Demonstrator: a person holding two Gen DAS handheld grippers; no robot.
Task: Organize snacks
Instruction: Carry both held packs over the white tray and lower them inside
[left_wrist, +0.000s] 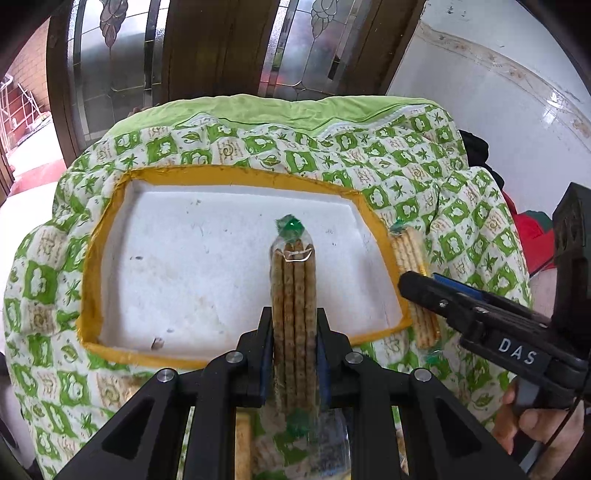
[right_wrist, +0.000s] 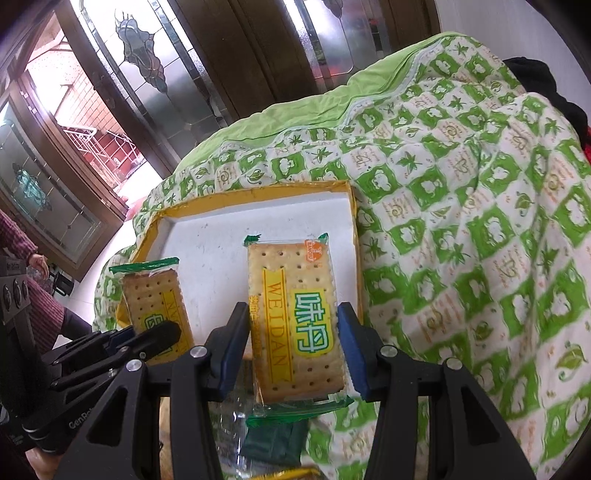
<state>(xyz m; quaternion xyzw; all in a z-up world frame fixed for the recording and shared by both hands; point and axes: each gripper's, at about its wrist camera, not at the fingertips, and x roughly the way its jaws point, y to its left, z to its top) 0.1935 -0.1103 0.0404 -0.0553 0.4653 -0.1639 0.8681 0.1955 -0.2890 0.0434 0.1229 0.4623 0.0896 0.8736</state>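
Note:
My left gripper (left_wrist: 294, 328) is shut on a cracker packet (left_wrist: 294, 291), held on edge over the near side of the white tray (left_wrist: 207, 258) with the yellow rim. My right gripper (right_wrist: 293, 332) is shut on a second cracker packet (right_wrist: 295, 314) with a yellow label, held flat over the tray's (right_wrist: 221, 236) right near corner. In the left wrist view the right gripper (left_wrist: 436, 291) comes in from the right and holds that packet (left_wrist: 410, 251) beside the tray's right rim. In the right wrist view the left gripper (right_wrist: 147, 338) and its packet (right_wrist: 155, 295) sit at the left.
The tray lies on a green and white patterned quilt (left_wrist: 424, 177) over a raised surface. More wrapped snacks (right_wrist: 273, 439) lie below the grippers at the near edge. Dark wooden doors with leaded glass (left_wrist: 207, 48) stand behind. A person's clothing (right_wrist: 40, 295) shows at the far left.

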